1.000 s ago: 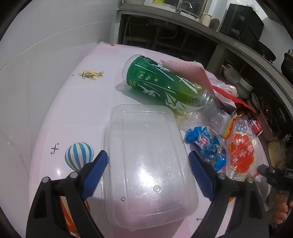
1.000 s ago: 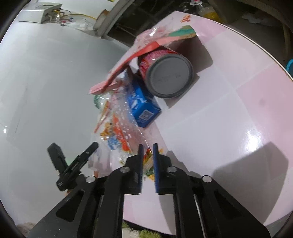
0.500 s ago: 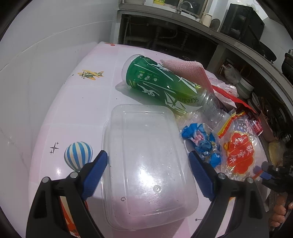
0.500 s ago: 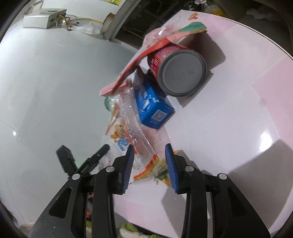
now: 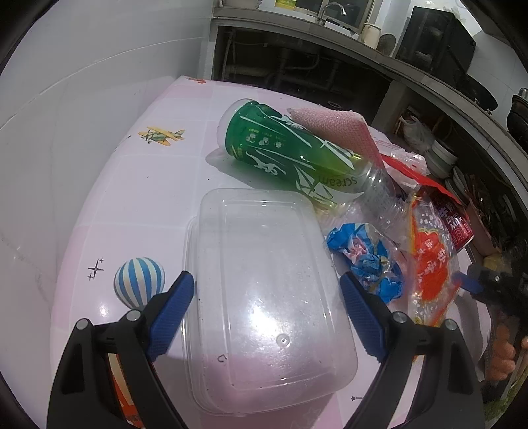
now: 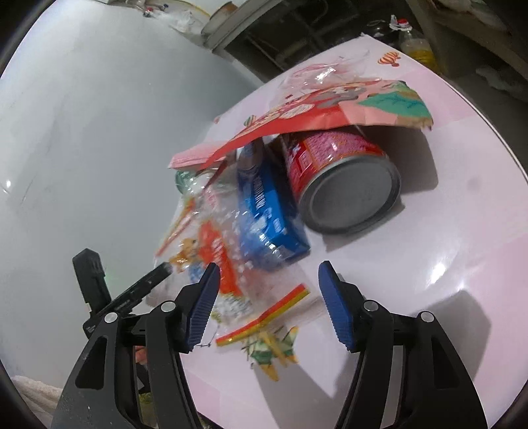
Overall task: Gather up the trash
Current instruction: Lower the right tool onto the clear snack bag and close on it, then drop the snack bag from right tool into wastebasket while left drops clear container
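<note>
The left tongs point(image 5: 265, 307) stand wide open with the clear plastic container point(image 5: 264, 290) lying between the blue pads; whether the pads touch its sides cannot be told. Taking that container as landmark: just to its right lies a crumpled blue wrapper point(image 5: 363, 260), and right of that a clear bag with orange print point(image 5: 432, 264). Beyond the container a green bottle point(image 5: 290, 155) lies on its side, its clear neck pointing right, with a pink ribbed sheet point(image 5: 333, 128) leaning over it. A dark red can point(image 5: 453, 217) lies further right, under a red wrapper point(image 6: 330, 109).

The right tongs point(image 6: 267, 303) are opening, pads clear of everything, above the near edge of the orange-printed bag point(image 6: 217, 254). Past them a blue packet point(image 6: 270, 214) lies against the can point(image 6: 346, 184), whose grey bottom faces the camera.

The tabletop point(image 5: 138, 204) is glossy pink with printed pictures: a striped balloon point(image 5: 138, 280) left of the container, a yellow plane point(image 5: 161, 135) further off. To the container's left the pink surface lies bare up to its curved edge; white tiled floor point(image 5: 66, 99) lies beyond. Behind the bottle stands a steel counter point(image 5: 297, 23) with dark space beneath.
</note>
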The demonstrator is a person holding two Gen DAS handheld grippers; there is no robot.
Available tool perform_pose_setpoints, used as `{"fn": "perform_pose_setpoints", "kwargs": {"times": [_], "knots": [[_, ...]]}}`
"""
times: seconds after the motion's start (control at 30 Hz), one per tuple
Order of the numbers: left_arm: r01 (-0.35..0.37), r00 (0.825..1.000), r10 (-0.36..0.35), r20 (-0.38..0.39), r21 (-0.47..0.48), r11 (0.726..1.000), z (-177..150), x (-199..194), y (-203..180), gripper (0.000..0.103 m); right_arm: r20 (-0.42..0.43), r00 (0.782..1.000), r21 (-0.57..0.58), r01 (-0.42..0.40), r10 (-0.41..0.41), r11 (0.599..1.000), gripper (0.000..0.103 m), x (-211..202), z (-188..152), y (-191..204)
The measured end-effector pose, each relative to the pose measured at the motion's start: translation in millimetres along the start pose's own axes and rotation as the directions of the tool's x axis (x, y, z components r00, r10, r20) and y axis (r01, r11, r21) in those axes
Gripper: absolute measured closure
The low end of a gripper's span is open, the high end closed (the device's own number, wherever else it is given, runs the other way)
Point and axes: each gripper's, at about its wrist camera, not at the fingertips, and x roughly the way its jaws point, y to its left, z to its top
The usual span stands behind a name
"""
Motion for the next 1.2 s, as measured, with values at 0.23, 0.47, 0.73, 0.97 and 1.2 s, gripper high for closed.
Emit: {"fn": "perform_pose_setpoints", "kwargs": {"times": [0.23, 0.47, 0.73, 0.97, 1.2], "knots": [[0.001, 1.000, -0.001, 0.005, -0.003, 1.000, 1, 2, -1, 0.016, -0.026, 0.999, -0.061, 0.019, -0.021, 0.998, 0.030, -9, 12, 4], [-0.007, 1.000, 0.007, -0.007, -0.006, 1.000, 6, 6, -2, 0.016, -0.103, 0.994, -0.082, -0.034, 0.025, 0.996, 0.032, 30, 36, 15], [-0.016, 1.000, 0.016, -0.021, -0.014, 1.000, 12, 9, -3, 0.018, -0.179, 0.984, -0.102, -0.010, -0.009, 0.995, 0.075, 43, 28, 23], [0.019, 1.000, -0.019, -0.011, -0.030, 0.999, 15, 8, 1, 0.019, -0.176, 0.981, -0.129, 0.055, -0.077, 0.990, 0.096, 21, 8, 35], [0.077, 0.997, -0.076, 0.031, -0.022, 0.997, 15, -10, 10, 0.019, -0.079, 0.993, -0.132, 0.081, -0.092, 0.988, 0.102, -13, -5, 54]]}}
